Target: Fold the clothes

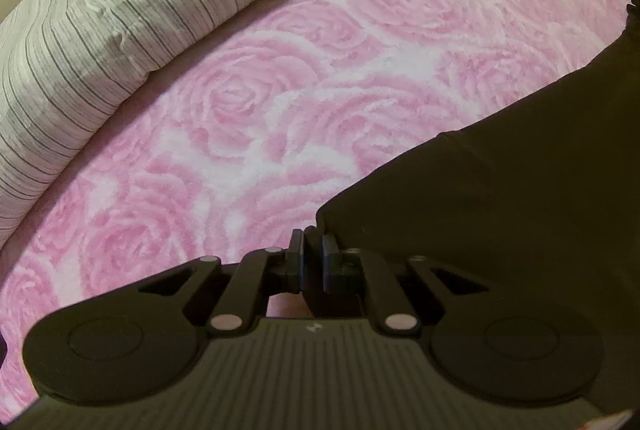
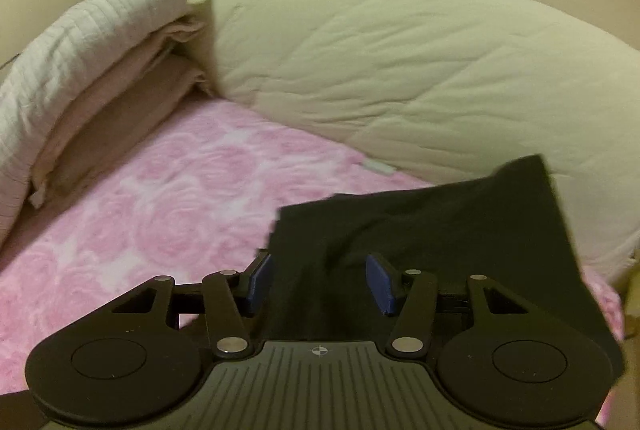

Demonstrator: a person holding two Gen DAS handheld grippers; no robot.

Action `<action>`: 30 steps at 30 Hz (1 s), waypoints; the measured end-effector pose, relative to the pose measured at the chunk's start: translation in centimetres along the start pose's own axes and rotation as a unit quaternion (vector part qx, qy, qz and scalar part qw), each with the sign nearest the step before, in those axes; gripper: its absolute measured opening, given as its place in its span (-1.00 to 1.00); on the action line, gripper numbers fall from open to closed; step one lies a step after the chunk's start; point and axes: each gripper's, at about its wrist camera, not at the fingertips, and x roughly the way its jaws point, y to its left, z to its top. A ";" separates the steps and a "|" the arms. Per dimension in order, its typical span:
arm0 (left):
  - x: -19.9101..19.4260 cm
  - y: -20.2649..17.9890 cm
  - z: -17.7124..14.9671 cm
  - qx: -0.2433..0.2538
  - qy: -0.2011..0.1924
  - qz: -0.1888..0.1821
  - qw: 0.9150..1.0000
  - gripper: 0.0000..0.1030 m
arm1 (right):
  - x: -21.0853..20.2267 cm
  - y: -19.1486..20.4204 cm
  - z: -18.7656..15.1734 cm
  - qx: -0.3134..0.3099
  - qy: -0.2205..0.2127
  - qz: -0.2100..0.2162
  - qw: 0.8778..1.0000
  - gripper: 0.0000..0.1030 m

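Pink rose-patterned blanket (image 1: 248, 101): bed cover, bearing all items.
Cream duvet (image 2: 400, 61): 12 o'clock in the right view.
Striped bedding roll (image 1: 120, 17): 10 o'clock in the left view.
Black garment (image 1: 500, 189): 3 o'clock of the left gripper (image 1: 313, 250), which is clamped on its corner; its cloth (image 2: 440, 222) lies between the right gripper (image 2: 320, 282)'s parted blue pads (image 2: 380, 284), untouched by them.

Two close, downward wrist views; shared bedspread (image 1: 248, 101).
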 end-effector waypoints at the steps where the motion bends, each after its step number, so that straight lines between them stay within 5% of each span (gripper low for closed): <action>1: 0.0 0.1 0.0 0.000 0.000 -0.001 1.000 -0.88 | -0.1 0.2 -0.1 -0.012 -0.001 0.006 1.000 0.02; 5: -0.1 0.0 0.1 0.004 0.000 -0.002 1.000 -0.87 | 0.6 4.1 -0.6 -0.098 0.007 0.086 0.991 0.02; 8: -0.4 -0.3 0.3 0.015 -0.005 0.000 1.000 -0.89 | 2.6 8.7 -1.1 -0.174 0.031 0.168 0.970 0.02; 14: -1.5 -0.4 1.0 0.023 -0.017 -0.017 0.999 -0.87 | 5.4 18.7 -4.6 -0.301 0.084 0.284 0.907 0.02; 19: -5.5 2.2 -0.6 -0.011 -0.050 -0.036 0.998 -0.40 | 3.2 23.8 -8.4 -0.343 0.100 0.353 0.864 0.02; 26: -9.2 9.0 -8.8 -0.044 0.004 0.033 0.998 -0.40 | 0.1 31.7 -14.2 -0.425 0.116 0.428 0.789 0.02; 30: -8.4 12.3 -12.3 -0.087 0.004 0.006 0.996 -0.40 | -1.3 38.0 -16.7 -0.480 0.105 0.457 0.741 0.02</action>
